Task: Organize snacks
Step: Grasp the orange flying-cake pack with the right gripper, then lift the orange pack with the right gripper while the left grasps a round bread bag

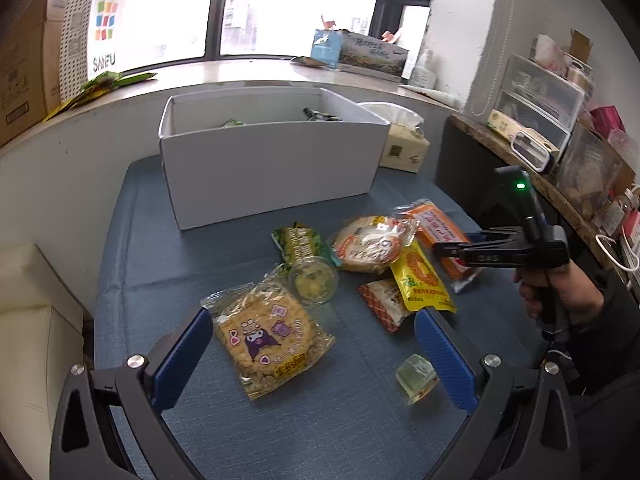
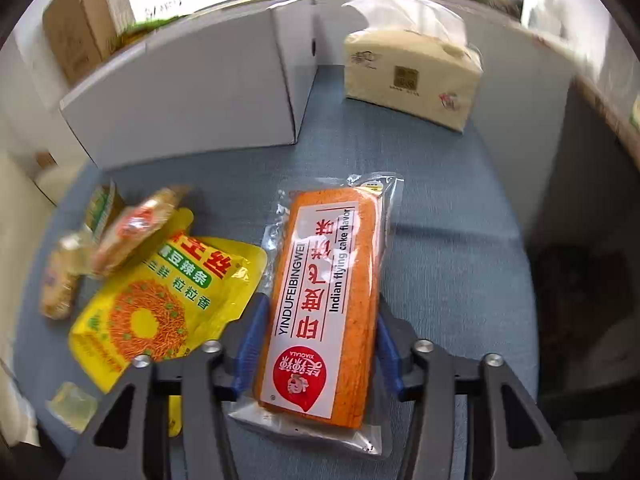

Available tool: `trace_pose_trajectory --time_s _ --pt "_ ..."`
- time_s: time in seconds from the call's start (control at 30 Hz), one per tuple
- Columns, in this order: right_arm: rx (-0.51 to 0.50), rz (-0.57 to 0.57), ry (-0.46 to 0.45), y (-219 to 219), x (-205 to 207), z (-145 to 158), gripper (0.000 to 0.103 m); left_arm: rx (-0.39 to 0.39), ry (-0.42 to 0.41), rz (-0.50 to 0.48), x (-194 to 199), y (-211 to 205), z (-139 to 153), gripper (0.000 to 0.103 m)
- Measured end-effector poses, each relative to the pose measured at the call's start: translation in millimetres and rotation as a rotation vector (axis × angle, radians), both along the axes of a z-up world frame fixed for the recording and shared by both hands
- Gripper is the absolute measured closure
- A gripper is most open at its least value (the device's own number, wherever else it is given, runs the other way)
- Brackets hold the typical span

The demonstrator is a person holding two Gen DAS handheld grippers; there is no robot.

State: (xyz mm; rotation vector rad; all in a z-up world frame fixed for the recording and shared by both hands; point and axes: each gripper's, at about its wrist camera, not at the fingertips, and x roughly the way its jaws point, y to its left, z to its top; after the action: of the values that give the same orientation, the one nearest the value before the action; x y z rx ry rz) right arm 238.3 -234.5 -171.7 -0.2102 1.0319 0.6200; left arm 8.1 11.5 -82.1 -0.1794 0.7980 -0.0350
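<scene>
Orange cake packet lay flat on the counter near its right edge, right tongs clamped on its sides. Yellow pouch lay just left. Left tongs stood wide open, empty, above the biscuit packet. White box sat at the far edge.

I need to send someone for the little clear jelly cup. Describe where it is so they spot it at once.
Start at the white box on the blue mat, then come toward the near edge, past the pile of packets. The jelly cup lies alone, nearest, beside the yellow packet: small, see-through, pale green, unprinted.
</scene>
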Motion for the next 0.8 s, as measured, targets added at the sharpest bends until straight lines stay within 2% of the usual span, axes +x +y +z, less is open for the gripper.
trace_pose_trajectory --time_s 0.07,0.1,0.13,0.2,0.27,0.33,0.37,0.4,0.43,0.47,0.53,0.57,0.6,0.63,0.67,0.8 --pt "0.007 -0.012 -0.007 -10.3 -3.7 3.3 0.057 -0.005 0.012 -0.001 3.7 1.1 -3.2 0.0" --pt "0.02 -0.014 -0.018 -15.8 -6.6 7.6 0.071 -0.003 0.019 -0.005 7.3 0.0 -4.4 0.0" --pt "0.052 -0.02 -0.03 -22.7 -10.7 14.9 0.079 -0.003 0.022 -0.018 11.4 -1.6 -4.9 0.0" --pt "0.08 -0.032 -0.048 -34.6 -17.4 28.4 0.081 -0.005 0.027 -0.061 23.7 -8.3 -5.3 0.0" --pt "-0.009 -0.012 -0.101 -28.4 -27.0 33.1 0.081 0.006 0.034 -0.089 38.5 -17.3 -3.9 0.0" --pt "0.006 -0.018 -0.101 -31.4 -29.9 33.8 0.08 0.001 0.033 -0.108 48.9 -25.5 -0.5 0.0" --pt "0.008 -0.022 -0.097 -33.4 -29.5 33.9 0.078 -0.004 0.027 -0.125 51.7 -30.2 1.5 0.0" --pt "-0.008 -0.032 -0.102 -33.3 -29.6 33.2 0.065 -0.006 0.019 -0.142 53.7 -34.5 3.5 0.0" --pt "-0.042 -0.047 -0.118 -32.8 -30.1 33.3 0.059 0.001 0.015 -0.152 55.3 -38.2 4.6 0.0" --pt "-0.058 -0.054 -0.132 -32.4 -29.8 32.4 0.059 0.011 0.014 -0.156 56.6 -41.4 6.0 0.0" --pt "-0.019 -0.037 -0.083 -36.3 -30.1 29.4 0.059 0.023 0.017 -0.169 58.9 -45.1 6.9 0.0" --pt "-0.029 -0.044 -0.065 -36.3 -28.0 26.4 0.056 0.026 0.015 -0.171 59.1 -45.9 7.5 0.0" --pt "-0.056 -0.049 -0.066 -35.0 -25.2 23.7 0.041 0.025 0.013 -0.17 58.9 -45.8 8.0 0.0" --pt "-0.077 -0.056 -0.083 -33.7 -26.4 22.3 0.021 0.019 0.015 -0.172 59.1 -46.3 8.4 0.0" --pt "-0.086 -0.06 -0.099 -32.1 -28.2 21.4 0.014 0.013 0.015 -0.174 59.1 -46.1 8.3 0.0" --pt "-0.104 -0.037 -0.109 -18.2 -34.6 18.3 0.012 0.002 0.015 -0.174 61.0 -44.4 7.2 0.0"
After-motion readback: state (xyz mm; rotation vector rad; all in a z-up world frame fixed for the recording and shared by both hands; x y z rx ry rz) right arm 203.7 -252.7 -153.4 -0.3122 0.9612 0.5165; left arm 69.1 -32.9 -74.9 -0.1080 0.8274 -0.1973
